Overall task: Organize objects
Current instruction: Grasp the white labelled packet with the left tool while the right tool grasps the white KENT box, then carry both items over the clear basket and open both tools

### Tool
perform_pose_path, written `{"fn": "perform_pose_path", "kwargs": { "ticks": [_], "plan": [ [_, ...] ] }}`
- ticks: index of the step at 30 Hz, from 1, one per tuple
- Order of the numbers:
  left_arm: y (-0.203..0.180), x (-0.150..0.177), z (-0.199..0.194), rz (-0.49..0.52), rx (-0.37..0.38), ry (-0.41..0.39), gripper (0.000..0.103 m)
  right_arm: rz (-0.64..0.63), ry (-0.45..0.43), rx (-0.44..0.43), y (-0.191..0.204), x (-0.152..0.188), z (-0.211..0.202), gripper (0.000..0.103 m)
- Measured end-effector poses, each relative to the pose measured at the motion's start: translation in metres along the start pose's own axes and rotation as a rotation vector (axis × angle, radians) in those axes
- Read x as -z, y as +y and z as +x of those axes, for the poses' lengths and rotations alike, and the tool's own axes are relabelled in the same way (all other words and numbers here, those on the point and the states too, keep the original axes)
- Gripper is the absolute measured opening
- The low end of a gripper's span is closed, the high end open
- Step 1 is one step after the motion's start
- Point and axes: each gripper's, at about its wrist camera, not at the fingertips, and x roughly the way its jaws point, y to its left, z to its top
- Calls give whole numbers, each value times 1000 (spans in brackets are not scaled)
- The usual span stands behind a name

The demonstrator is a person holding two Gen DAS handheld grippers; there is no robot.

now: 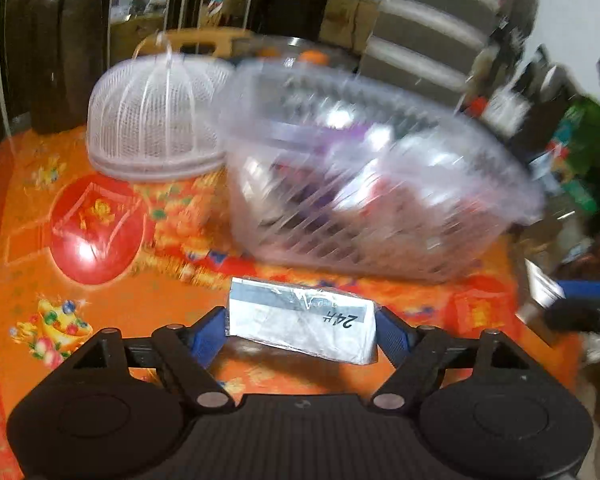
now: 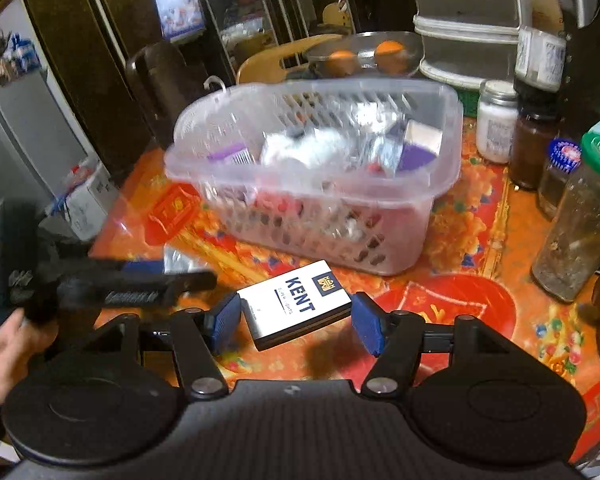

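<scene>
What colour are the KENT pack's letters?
Dark blue on white, on the KENT pack; clearest in the right wrist view.

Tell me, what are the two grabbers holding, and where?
Left gripper pinches a white packet by its two ends. Right gripper, open, holds nothing.

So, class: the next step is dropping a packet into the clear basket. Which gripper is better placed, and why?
Left. The left gripper is shut on the wrapped packet, facing the basket. The right gripper only straddles the Kent pack, open.
</scene>
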Motion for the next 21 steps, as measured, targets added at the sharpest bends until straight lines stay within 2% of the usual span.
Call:
{"fn": "perform_pose_path", "kwargs": {
  "ticks": [4, 7, 9, 12, 15, 16, 17, 21],
  "plan": [
    [-18, -50, -39, 18, 57, -118, 81, -41, -117, 9, 7, -46, -26, 64],
    [-28, -102, -38, 3, 110, -178, 81, -73, -129, 64, -3, -92, -6, 64],
    [-34, -132, -14, 4, 109, -144, 81, -45, -83, 56, -18, -118, 21, 64],
    [-33, -162, 27, -25, 97, -66, 81, -38, -53, 73, -30, -138, 49, 64],
    [-32, -169, 48, -54, 94, -26, 83, -59, -37, 78, -32, -140, 64, 68],
    [-30, -170, 51, -66, 91, -24, 88, -69, -39, 73, -31, -140, 68, 73],
    [-29, -170, 53, -78, 92, -25, 94, -81, -48, 76, -29, -139, 70, 86],
    [-18, -164, 33, -106, 106, -80, 96, -60, -90, 72, -27, -132, 46, 99]
  ]
}}
